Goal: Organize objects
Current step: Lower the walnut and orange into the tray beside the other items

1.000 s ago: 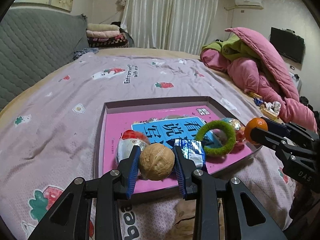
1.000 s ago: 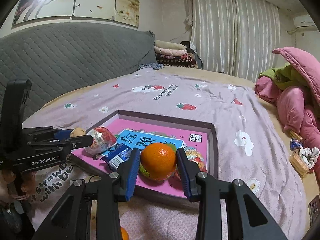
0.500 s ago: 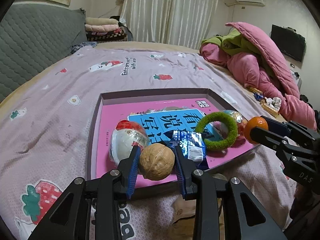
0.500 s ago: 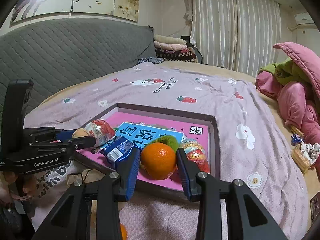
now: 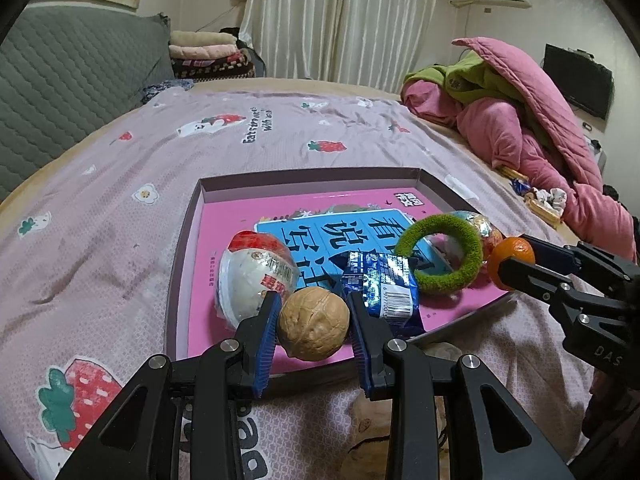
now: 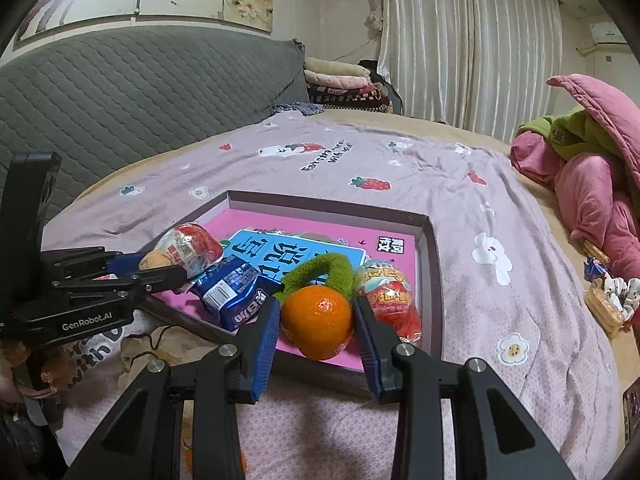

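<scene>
My left gripper is shut on a brown walnut, held over the near edge of a shallow box lined in pink. My right gripper is shut on an orange tangerine above the box's near right corner. Inside the box lie a red-and-white wrapped egg, a blue snack packet, a green fuzzy ring and a foil-wrapped egg. In the left wrist view the right gripper shows at the right with the tangerine.
The box sits on a lilac strawberry-print bedspread. A pink and green quilt heap lies at the right, and a grey quilted headboard stands at the left. Small snacks lie by the right edge. Folded blankets are stacked far back.
Both views have tipped down and closed in slightly on the box. The walnut and the tangerine stay gripped, now lower over the box's near edge.
</scene>
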Demonstrator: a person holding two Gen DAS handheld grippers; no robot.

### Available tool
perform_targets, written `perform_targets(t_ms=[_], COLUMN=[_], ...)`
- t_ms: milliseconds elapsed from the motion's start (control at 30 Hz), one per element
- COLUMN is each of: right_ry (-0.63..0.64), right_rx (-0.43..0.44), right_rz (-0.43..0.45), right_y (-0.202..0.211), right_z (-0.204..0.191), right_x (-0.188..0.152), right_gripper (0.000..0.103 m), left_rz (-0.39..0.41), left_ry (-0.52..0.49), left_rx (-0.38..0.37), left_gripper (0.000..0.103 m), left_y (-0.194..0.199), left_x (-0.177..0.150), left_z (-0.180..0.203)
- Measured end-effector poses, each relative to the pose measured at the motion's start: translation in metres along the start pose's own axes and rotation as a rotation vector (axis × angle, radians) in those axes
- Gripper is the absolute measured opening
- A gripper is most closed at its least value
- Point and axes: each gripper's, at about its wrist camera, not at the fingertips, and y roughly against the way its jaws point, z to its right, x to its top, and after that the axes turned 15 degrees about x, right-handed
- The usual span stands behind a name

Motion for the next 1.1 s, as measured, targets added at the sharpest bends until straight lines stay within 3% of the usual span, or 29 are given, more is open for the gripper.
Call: perform_targets(t_ms=[1100], right_ry=[-0.045], right_rx=[-0.058], right_rz=[-0.060], right_y=[-0.030], right_z=[0.017], right_x=[-0.005], right_gripper=[0.038], left_rz=[-0.005], left_ry=[0.006], left_rx=[0.024], left_gripper=[0.034], left_y=[-0.017], left_x=[0.002], left_z=[0.002])
